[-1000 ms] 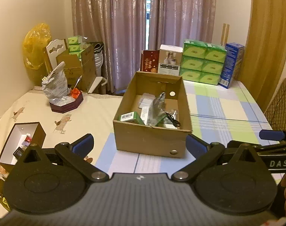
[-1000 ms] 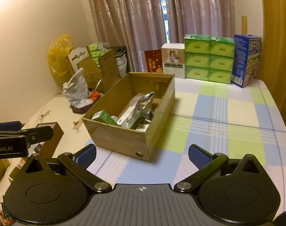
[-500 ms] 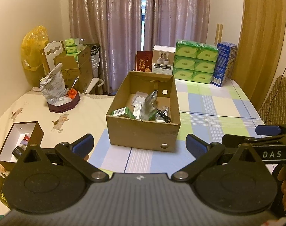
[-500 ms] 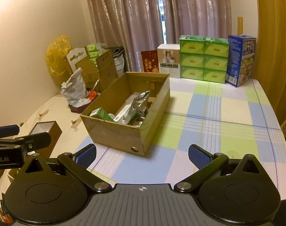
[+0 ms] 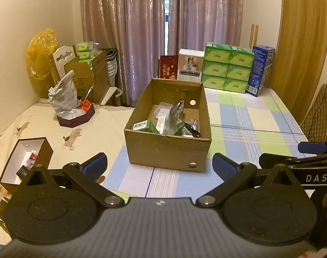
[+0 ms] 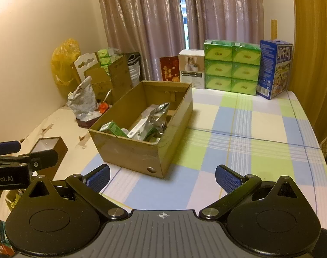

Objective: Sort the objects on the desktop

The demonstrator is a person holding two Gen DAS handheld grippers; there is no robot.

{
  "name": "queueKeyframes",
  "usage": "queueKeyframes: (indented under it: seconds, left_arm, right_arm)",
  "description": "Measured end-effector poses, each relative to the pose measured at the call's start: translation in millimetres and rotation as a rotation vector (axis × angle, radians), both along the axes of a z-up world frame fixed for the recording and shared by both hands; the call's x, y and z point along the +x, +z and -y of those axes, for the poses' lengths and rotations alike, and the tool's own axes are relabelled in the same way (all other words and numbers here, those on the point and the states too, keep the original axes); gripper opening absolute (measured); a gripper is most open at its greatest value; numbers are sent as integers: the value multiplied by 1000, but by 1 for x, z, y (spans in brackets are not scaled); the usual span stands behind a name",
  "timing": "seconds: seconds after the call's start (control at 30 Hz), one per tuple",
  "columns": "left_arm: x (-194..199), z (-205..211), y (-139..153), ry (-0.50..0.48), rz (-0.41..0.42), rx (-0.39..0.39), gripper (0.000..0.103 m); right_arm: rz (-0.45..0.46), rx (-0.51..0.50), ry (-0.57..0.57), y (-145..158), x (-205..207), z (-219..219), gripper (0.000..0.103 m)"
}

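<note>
An open cardboard box point(image 5: 163, 150) stands on the checked tablecloth; it also shows in the right wrist view point(image 6: 129, 152). Inside lie a silver foil pouch point(image 5: 174, 118), a small green carton point(image 5: 144, 125), a black cable point(image 5: 192, 129) and other small items. My left gripper point(image 5: 160, 164) is open and empty, held back from the box's near wall. My right gripper point(image 6: 162, 176) is open and empty, in front of the box's near corner. The right gripper's fingers point(image 5: 309, 148) show at the right edge of the left wrist view.
A small brown box with a white inside point(image 5: 25, 161) sits at the left. A dark tray holding a printed bag point(image 5: 76, 116) stands behind it. Green tissue packs point(image 5: 227, 66), a blue carton point(image 5: 260, 71) and a white box point(image 5: 190, 67) line the far edge.
Both grippers have drawn back from the cardboard box, which looks smaller and farther away now. Both stay open and empty.
</note>
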State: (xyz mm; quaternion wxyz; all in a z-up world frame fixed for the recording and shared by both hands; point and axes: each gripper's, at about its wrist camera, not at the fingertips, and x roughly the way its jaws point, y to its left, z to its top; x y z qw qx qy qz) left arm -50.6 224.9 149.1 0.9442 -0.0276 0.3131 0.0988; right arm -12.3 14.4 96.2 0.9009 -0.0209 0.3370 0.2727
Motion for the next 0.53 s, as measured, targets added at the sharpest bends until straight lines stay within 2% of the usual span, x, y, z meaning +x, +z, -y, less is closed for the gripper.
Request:
queueKeyframes:
  seconds: [0.37, 0.53]
  left_arm:
    - [1, 3, -4, -11, -4, 2, 102]
    - [-2, 2, -4, -17, 27, -17, 102]
  right_arm:
    - [-12, -5, -6, -5, 1, 3, 101]
    - [-13, -6, -11, -7, 2, 5, 101]
